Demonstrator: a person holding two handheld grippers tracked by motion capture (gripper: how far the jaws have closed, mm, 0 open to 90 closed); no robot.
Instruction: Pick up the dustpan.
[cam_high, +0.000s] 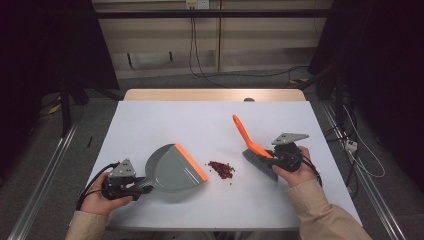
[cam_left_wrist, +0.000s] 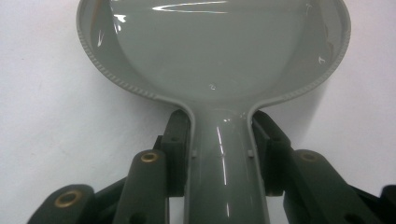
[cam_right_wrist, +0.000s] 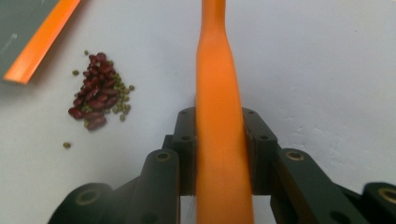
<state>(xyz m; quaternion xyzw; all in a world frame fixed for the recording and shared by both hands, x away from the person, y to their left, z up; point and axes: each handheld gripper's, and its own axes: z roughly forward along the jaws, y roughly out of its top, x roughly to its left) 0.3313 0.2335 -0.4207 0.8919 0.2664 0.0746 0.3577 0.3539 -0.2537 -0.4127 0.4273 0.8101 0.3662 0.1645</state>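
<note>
White table (cam_high: 165, 120): grey dustpan (cam_high: 172, 169) with orange lip lies flat at front-left, left gripper (cam_high: 142, 188) clamped on its handle. Right gripper (cam_high: 272, 159) clamped on the orange brush (cam_high: 254, 148), bristles down on the table. Pile of red beans (cam_high: 221, 169) with small green ones sits between pan lip and brush.

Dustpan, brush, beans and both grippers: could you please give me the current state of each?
dustpan: flat on the table, empty, handle gripped.
brush: bristles on the table, orange handle gripped.
beans: loose pile on the table between dustpan and brush, a few strays.
left gripper: jaws shut on the dustpan handle.
right gripper: jaws shut on the brush handle.
</note>
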